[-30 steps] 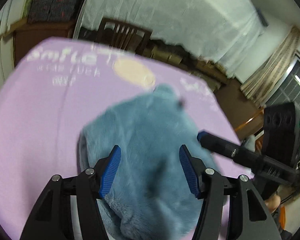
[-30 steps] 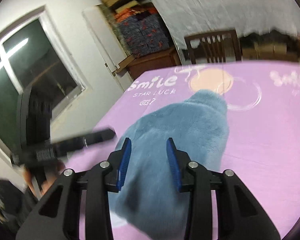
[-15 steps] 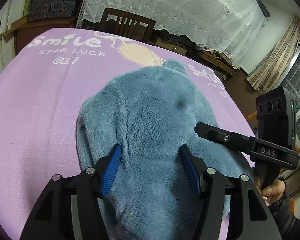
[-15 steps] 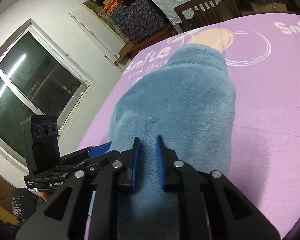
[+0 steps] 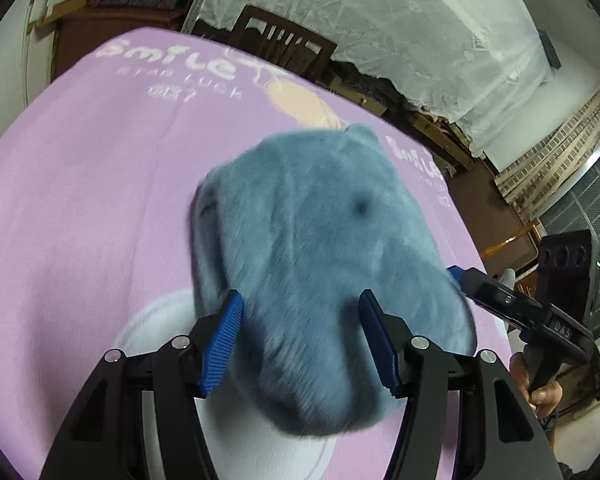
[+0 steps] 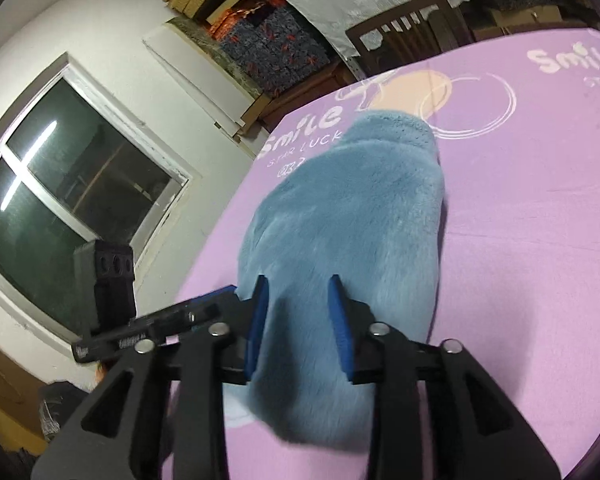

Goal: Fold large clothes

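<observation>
While both tongs hover over the folded blue fleece garment (image 5: 320,280), left gripper (image 5: 300,344) apart, right gripper (image 6: 298,322) opening on nothing, a final smoothing seems next.

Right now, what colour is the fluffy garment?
Dusty blue fluffy garment, clearest in the right wrist view.
</observation>
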The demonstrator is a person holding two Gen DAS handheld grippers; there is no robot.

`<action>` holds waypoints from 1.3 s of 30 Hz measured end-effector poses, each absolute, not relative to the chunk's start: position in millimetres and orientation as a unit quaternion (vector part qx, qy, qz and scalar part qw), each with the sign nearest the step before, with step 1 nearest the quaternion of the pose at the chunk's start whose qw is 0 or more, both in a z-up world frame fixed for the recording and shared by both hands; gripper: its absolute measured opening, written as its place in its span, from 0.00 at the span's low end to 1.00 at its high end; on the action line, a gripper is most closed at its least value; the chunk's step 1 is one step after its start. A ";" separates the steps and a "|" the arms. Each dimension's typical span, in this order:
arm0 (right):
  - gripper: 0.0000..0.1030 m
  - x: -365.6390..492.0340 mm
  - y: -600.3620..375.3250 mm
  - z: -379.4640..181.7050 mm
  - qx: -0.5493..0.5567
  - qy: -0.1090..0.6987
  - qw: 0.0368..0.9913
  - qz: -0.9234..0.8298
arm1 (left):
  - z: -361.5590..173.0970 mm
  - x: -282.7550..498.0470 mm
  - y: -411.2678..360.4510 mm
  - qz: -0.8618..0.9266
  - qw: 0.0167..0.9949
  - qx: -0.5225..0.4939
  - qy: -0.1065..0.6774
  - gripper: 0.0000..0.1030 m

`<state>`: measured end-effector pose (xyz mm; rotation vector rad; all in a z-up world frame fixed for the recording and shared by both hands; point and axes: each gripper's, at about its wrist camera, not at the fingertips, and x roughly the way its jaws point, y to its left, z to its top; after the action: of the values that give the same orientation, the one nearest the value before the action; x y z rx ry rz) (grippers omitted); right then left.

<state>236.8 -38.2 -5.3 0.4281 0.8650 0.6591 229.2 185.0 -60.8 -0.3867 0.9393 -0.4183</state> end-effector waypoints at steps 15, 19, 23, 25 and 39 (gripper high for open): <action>0.32 224.0 -43.2 -26.8 0.179 0.412 0.838 0.310 | -82.2 228.8 185.2 -0.208 0.838 -0.196 0.465 0.65; 0.33 225.4 -52.3 -23.7 0.206 0.409 0.831 0.317 | -71.2 229.8 193.1 -0.210 0.837 -0.206 0.461 0.65; 0.93 229.7 -77.9 -11.1 0.263 0.386 0.831 0.301 | -56.3 239.1 207.3 -0.226 0.823 -0.267 0.447 0.94; 0.95 236.1 -90.8 -7.7 0.290 0.372 0.830 0.297 | -57.1 246.8 208.7 -0.237 0.810 -0.290 0.451 0.95; 0.96 311.7 -49.4 -66.4 0.312 0.474 0.761 0.314 | -79.9 273.8 169.3 -0.277 0.798 -0.252 0.472 0.95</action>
<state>311.7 -49.4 -66.4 0.6800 1.0326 0.6838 273.8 169.3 -79.9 -0.5419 1.0137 -0.5947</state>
